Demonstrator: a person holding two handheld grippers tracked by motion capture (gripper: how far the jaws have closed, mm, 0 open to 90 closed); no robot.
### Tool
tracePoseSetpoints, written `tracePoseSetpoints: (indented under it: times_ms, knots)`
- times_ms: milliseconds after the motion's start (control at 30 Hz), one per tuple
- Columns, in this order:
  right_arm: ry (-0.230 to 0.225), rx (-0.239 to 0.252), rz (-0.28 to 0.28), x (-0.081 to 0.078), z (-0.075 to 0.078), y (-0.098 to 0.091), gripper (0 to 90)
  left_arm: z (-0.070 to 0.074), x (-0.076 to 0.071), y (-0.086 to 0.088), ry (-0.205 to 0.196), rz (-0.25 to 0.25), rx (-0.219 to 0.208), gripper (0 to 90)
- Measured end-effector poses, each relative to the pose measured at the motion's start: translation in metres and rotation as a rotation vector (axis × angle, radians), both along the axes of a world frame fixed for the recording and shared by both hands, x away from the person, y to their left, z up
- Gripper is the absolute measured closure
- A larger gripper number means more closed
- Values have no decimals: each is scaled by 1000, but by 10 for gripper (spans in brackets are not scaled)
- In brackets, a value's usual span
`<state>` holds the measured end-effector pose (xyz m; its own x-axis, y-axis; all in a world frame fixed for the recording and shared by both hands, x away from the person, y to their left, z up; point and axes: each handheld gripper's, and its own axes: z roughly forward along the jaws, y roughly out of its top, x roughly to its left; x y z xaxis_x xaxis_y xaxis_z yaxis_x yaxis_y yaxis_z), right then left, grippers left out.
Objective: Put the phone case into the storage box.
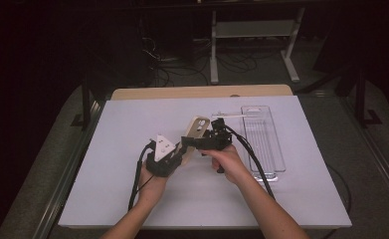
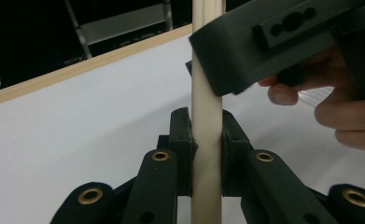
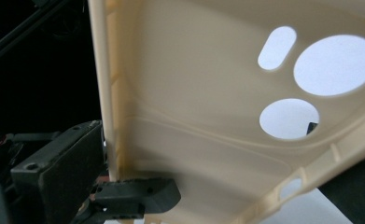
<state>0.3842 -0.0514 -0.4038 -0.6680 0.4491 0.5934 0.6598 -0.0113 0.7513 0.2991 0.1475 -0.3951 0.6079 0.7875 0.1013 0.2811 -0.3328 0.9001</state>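
Two hand-held grippers are counted, the left hand-held gripper point(image 1: 181, 145) and the right hand-held gripper point(image 1: 205, 141), each carried by one hand, so two hands are counted as well. One cream phone case point(image 1: 196, 130) is seen between them, and three cut-out holes are counted in it in the right gripper view: two round and one oblong. One clear plastic tray point(image 1: 276, 149) is counted on one desk point(image 1: 107, 164). One metal shelf stand point(image 1: 254, 29) is counted on the floor behind.

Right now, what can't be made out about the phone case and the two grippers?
- High view: both grips on the phone case are too small and dark.
- Left gripper view: the case's top and bottom are cut off.
- Right gripper view: the case's far end is cut off; jaw contact with its edge stays unclear.
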Motion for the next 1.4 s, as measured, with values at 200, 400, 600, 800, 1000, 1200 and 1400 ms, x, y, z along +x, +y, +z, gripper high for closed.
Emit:
tracePoseSetpoints:
  times_ms: [200,400,600,800,1000,1200,1400]
  knots:
    - [20,18,-11,0,0,0,17,-2,-3,-5,0,-2,-25,788]
    - [27,33,-20,0,0,-2,48,-3,-4,-7,0,-8,-23,787]
    - [28,26,-20,0,0,-3,66,-5,-4,-8,13,-13,-26,785]
    - [33,16,-25,0,0,-4,83,-6,-3,-8,12,-20,-16,778]
    - [21,19,-33,0,0,-4,91,-8,-2,-9,29,-29,-12,637]
    - [17,14,-48,0,0,-7,94,-5,0,-4,81,-69,-6,465]
    - [11,12,-54,1,1,-9,95,-1,1,9,132,-126,3,352]
